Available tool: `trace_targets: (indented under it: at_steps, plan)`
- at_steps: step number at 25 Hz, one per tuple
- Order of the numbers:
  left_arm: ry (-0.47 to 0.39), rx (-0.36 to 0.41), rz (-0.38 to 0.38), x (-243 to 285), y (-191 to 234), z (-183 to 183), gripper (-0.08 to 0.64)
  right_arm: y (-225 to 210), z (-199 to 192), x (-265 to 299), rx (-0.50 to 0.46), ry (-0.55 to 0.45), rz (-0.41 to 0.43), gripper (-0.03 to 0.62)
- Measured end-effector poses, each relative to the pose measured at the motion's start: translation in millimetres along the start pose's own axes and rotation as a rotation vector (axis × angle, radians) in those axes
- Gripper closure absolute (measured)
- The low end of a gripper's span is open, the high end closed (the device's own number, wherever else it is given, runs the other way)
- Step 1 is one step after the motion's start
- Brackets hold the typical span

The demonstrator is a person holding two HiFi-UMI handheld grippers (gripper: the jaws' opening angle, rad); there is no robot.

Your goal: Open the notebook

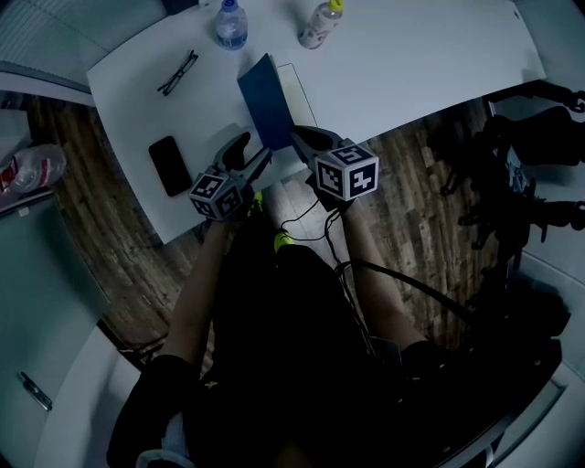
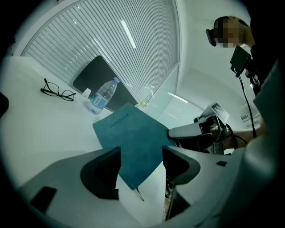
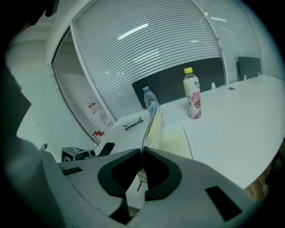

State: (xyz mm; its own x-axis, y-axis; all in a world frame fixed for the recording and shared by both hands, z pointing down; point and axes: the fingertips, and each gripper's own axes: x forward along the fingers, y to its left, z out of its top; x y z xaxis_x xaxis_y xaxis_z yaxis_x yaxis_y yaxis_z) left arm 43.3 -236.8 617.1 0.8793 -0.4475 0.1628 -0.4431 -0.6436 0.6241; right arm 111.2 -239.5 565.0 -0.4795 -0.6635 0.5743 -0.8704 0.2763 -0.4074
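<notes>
The notebook lies on the white table [image 1: 411, 55] near its front edge. Its blue cover [image 1: 265, 102] is lifted up on end above the cream pages [image 1: 297, 87]. My right gripper [image 1: 298, 137] is shut on the cover's free edge. In the right gripper view the cover [image 3: 149, 124] runs edge-on up from the pinched jaws [image 3: 141, 153], with the pages [image 3: 171, 140] lying flat to its right. My left gripper [image 1: 252, 152] hovers open just left of the cover. In the left gripper view the teal cover [image 2: 133, 138] faces the open jaws [image 2: 141, 164], untouched.
Black glasses [image 1: 177, 73] and a dark phone [image 1: 170, 164] lie on the table to the left. A water bottle [image 1: 230, 23] and a juice bottle [image 1: 320, 23] stand at the back. Dark equipment [image 1: 521, 164] sits on the floor at the right.
</notes>
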Motion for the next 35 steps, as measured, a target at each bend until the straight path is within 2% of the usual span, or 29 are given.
trace_targets:
  at_steps: [16, 30, 35]
  plan:
    - [-0.020, -0.035, -0.030, -21.1, 4.7, 9.0, 0.270, 40.5, 0.6, 12.6, -0.059, 0.028, 0.051, 0.548]
    - [0.003, -0.059, -0.018, -57.5, -2.6, -4.9, 0.270, 81.0, -12.2, 35.7, -0.128, 0.107, 0.164, 0.548]
    - [0.011, -0.064, -0.013, -62.4, -6.6, -7.6, 0.275, 90.2, -15.2, 41.1, -0.229, 0.140, 0.142, 0.548]
